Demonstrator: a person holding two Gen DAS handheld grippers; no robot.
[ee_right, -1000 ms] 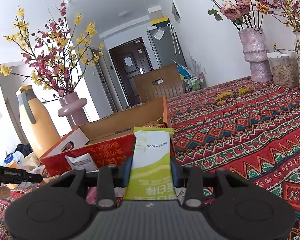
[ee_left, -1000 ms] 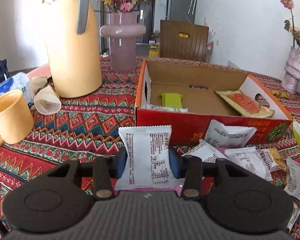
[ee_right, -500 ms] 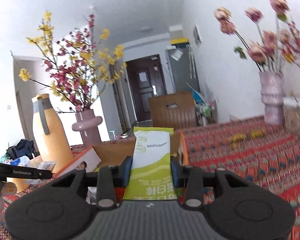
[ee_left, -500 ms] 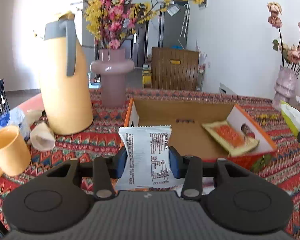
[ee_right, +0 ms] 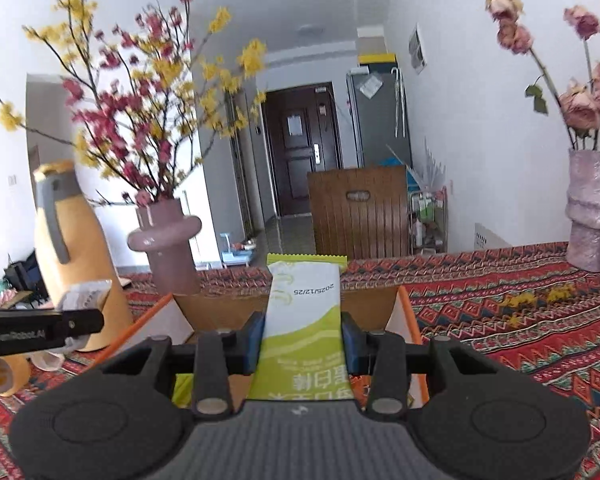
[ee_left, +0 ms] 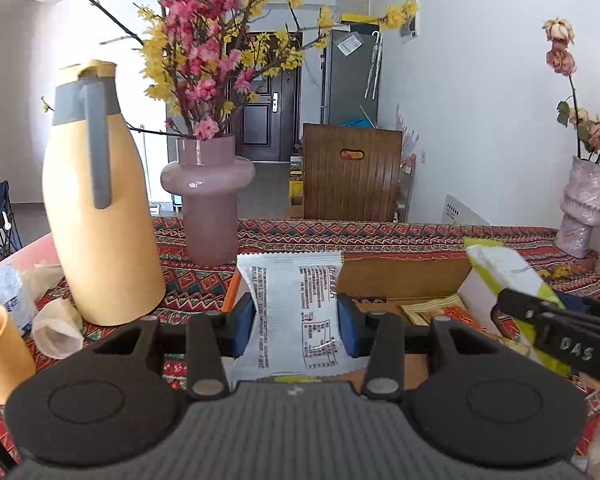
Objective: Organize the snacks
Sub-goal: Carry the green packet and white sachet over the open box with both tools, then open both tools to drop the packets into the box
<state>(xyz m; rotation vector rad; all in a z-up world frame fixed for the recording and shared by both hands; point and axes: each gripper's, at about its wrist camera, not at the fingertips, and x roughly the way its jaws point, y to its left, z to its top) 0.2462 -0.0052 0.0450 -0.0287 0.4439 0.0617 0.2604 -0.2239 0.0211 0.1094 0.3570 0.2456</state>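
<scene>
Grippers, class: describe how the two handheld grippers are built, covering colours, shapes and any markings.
Both grippers, left and right, are matte black plastic with a ribbed grey centre plate, two round discs, silver pivot pins and blue finger pads. White lettering marks their sides. No cables or sleeves show.

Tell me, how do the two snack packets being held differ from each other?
The white packet in the left gripper is pale, covered in small black print; the green packet in the right gripper is lime green and white with a printed date. The white packet looks wider and squarer, the green packet narrower and longer. Both stand upright, pinched between blue pads, with the cardboard box just beyond them.
</scene>
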